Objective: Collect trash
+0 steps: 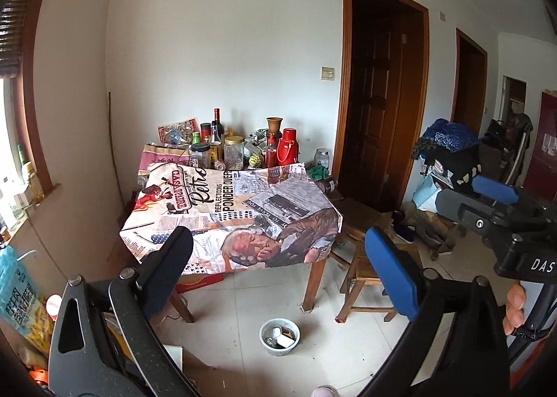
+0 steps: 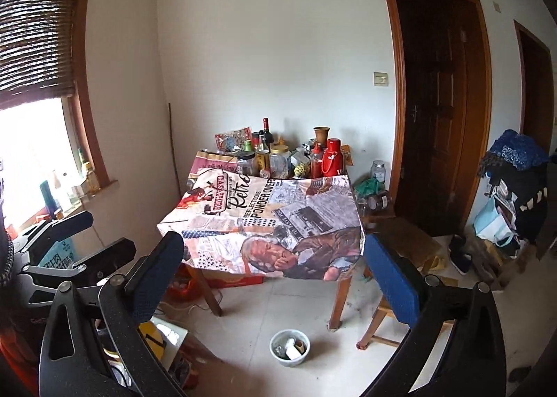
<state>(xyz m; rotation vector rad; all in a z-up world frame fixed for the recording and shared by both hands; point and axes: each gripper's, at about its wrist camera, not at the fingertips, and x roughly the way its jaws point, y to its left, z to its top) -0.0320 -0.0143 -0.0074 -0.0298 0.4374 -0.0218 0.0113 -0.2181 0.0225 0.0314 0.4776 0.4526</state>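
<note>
My left gripper (image 1: 278, 264) stands wide with nothing between its pads, and my right gripper (image 2: 275, 268) gapes just as wide and empty. Both look toward the table (image 1: 315, 287). On the floor just in front of the table's near leg sits a white bowl (image 1: 279, 337) with scraps of trash inside. A printed cloth (image 1: 236, 212) covers the table; bottles and jars (image 1: 233, 151) crowd its far edge.

contents of the white bowl (image 1: 280, 337) on the floor too small to tell
</note>
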